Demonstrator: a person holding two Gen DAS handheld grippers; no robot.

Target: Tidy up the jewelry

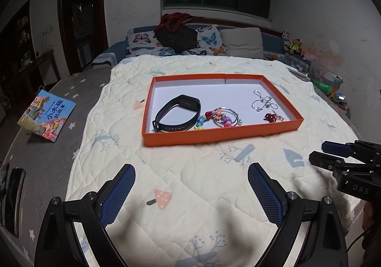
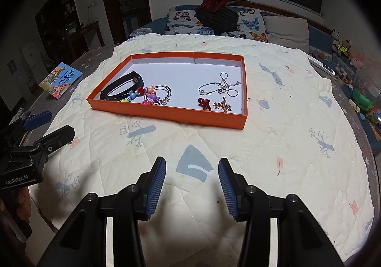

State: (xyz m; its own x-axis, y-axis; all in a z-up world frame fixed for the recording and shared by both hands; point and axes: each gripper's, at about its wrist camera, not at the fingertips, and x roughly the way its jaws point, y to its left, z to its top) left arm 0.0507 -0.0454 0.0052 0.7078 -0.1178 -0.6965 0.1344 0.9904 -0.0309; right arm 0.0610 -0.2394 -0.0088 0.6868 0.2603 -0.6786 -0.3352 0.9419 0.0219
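Both tongs hover over the quilt (image 1: 190, 183), holding nothing: the left tongs (image 1: 191, 192) spread wide, the right tongs (image 2: 192, 187) parted less. The orange tray (image 2: 164, 112) lies ahead on the quilt (well apart from both), holding a black band (image 1: 176, 112), a beaded bracelet (image 1: 220, 118), a silver chain (image 2: 220, 87) and a red charm (image 2: 204, 103).

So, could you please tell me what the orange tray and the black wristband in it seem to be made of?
The orange tray looks like matte cardboard: thin folded walls with a seam in the far wall and a white lining. The black wristband looks like matte rubber or silicone, a flexible loop with a row of punched holes.
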